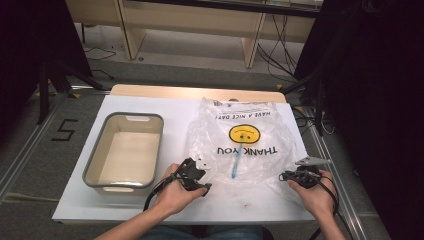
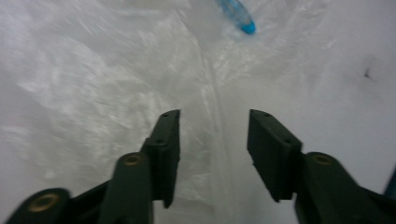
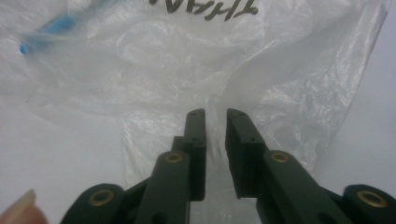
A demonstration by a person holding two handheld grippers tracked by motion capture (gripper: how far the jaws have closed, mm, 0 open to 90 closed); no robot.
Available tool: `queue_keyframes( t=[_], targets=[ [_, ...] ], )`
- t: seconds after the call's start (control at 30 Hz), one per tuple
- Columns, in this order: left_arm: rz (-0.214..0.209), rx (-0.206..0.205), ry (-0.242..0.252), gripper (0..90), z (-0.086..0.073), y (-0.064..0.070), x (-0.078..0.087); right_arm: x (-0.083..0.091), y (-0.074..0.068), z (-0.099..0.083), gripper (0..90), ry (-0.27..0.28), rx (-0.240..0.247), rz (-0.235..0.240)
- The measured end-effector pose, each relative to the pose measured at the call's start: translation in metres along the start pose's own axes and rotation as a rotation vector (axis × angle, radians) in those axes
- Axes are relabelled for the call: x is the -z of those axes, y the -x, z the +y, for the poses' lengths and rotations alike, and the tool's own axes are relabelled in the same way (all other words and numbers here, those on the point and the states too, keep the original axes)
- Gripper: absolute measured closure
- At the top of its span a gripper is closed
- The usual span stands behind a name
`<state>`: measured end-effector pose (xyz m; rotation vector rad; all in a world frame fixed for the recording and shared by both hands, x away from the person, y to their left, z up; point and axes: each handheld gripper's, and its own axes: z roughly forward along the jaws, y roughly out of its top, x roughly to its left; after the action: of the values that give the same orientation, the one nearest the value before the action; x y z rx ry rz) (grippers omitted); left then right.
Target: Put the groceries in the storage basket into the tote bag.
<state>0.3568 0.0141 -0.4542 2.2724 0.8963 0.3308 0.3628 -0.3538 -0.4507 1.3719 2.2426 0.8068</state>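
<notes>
Two tongs frame the plastic bag (image 1: pixel 242 145): your left gripper (image 2: pixel 212 156) gapes over its edge, your right gripper (image 3: pixel 215 154) nearly pinches a corner; thin, slippery film, so grip bunched edges.

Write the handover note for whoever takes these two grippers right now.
Left gripper: jaws wide open over the near left edge of the plastic bag, nothing held.
Right gripper: jaws nearly shut around a fold at the bag's near right corner; a slim gap shows, so a firm grip is uncertain.
The bag lies flat on the white table, a blue pen-like item inside it. The grey bin sits left of it, with nothing in it.
Done: right side reached. Left: grip both edges, probably open the bag.
</notes>
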Motion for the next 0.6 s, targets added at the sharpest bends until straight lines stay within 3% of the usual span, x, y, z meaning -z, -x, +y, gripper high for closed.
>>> queue_keyframes(
  t=[0.1, 0.27, 0.4, 0.6],
  targets=[
    [0.047, 0.004, 0.032, 33.0, 0.001, -0.001, 0.009, 0.009, -0.001, 0.001, 67.0, 0.067, -0.024, 0.008],
    [0.050, 0.031, 0.057, 18.8, -0.002, -0.005, 0.017, 0.018, 0.000, 0.007, 52.5, 0.191, -0.047, 0.012],
    [0.059, 0.029, 0.054, 15.8, -0.005, -0.009, 0.019, 0.017, 0.000, 0.009, 44.3, 0.221, -0.049, 0.006],
    [0.049, 0.029, 0.035, 15.3, -0.009, -0.012, 0.017, 0.011, 0.001, 0.005, 37.5, 0.211, -0.065, -0.004]
  ],
)
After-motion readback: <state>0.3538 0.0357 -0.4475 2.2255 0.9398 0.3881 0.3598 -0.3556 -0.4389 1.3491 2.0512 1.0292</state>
